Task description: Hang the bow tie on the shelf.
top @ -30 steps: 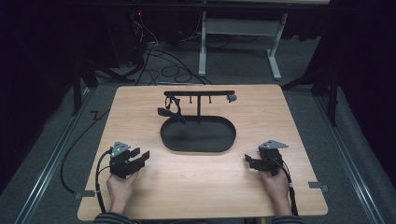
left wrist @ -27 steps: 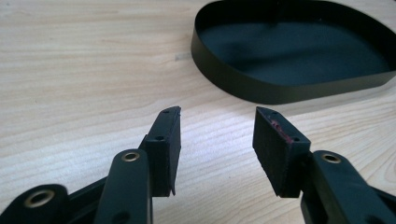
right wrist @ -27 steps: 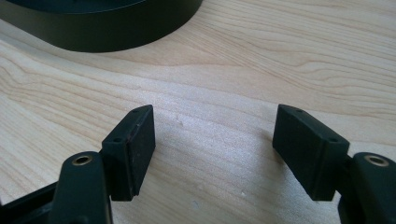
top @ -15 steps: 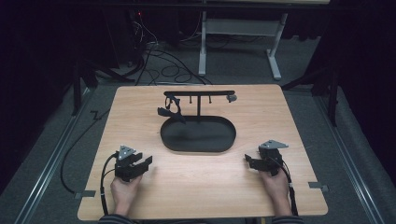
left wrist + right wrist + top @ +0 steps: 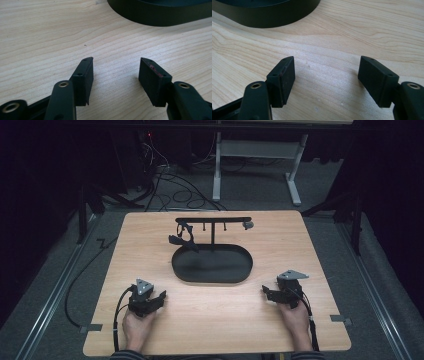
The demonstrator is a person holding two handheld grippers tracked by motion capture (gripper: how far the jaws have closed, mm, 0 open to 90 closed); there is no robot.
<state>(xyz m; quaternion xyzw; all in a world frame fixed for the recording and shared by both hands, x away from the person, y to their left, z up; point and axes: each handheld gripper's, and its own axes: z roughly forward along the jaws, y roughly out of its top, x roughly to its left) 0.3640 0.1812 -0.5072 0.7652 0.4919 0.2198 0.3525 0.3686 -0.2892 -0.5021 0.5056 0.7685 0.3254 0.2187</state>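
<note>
Since a second ago your left gripper (image 5: 154,301) has dropped to the table (image 5: 310,240), jaws just opening, nothing between them. From above, your right gripper (image 5: 269,294) rests open and empty too. Between them, farther out, stands the stand (image 5: 212,265); a dark item (image 5: 182,236) hangs on its bar. Approach it slowly from the left, above the base.

Left gripper view: jaws wide over bare wood, base (image 5: 160,15) ahead.

Right gripper view: jaws wide, base (image 5: 269,12) ahead.

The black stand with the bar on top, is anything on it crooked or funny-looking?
Mostly tidy. One dark item dangles from the left end of the stand's bar, while the other pegs hang bare.
</note>
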